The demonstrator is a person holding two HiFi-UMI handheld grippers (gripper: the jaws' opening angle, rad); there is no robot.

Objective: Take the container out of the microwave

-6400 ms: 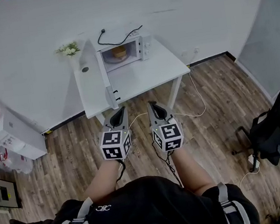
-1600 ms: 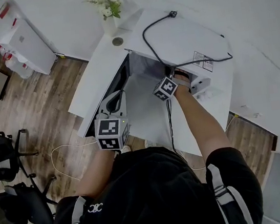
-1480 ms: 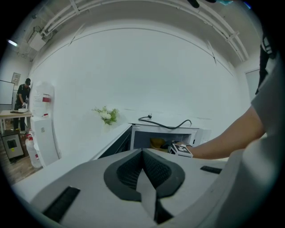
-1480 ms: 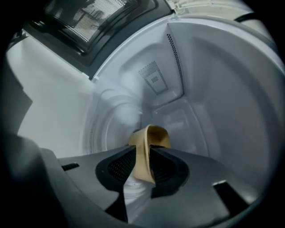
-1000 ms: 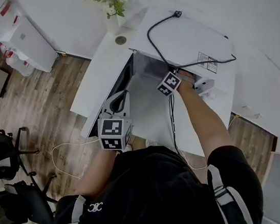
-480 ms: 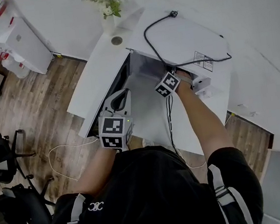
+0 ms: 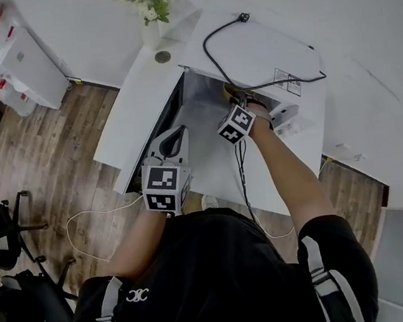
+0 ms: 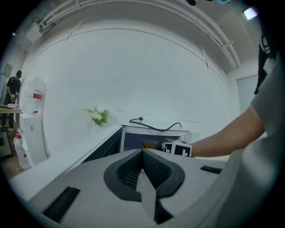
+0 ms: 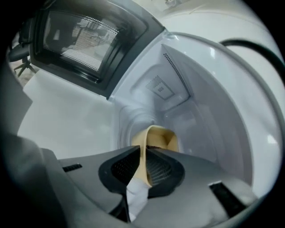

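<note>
**A:** What is the left tool (image 8: 142, 151) doing?

**B:** It is hovering low in front of the person, just beside the end of the open door (image 9: 75, 33). Its jaws are pressing together with nothing between them.

**A:** And the right tool (image 9: 144, 156)?

**B:** The person's arm (image 7: 284, 167) is stretching forward over the white surface (image 7: 131, 110), and the tool is reaching into the mouth of the microwave (image 7: 268, 54). Its jaws have just been closing, and they are now pinching one wall of the container (image 9: 161, 137), one pad inside the rim and one outside.

**A:** So where is the container sitting?

**B:** It is a tan, open-topped cup at the front of the oven's pale cavity, right at the tool's tips. Whether it is resting on the cavity floor is not showing, since the tool's body is hiding its base.

**A:** Anything lying beyond that?

**B:** A black cord (image 7: 243, 17) is looping across the microwave's top. Farther left, white flowers (image 7: 143, 7) are standing at the back of the surface, against the wall.
</note>
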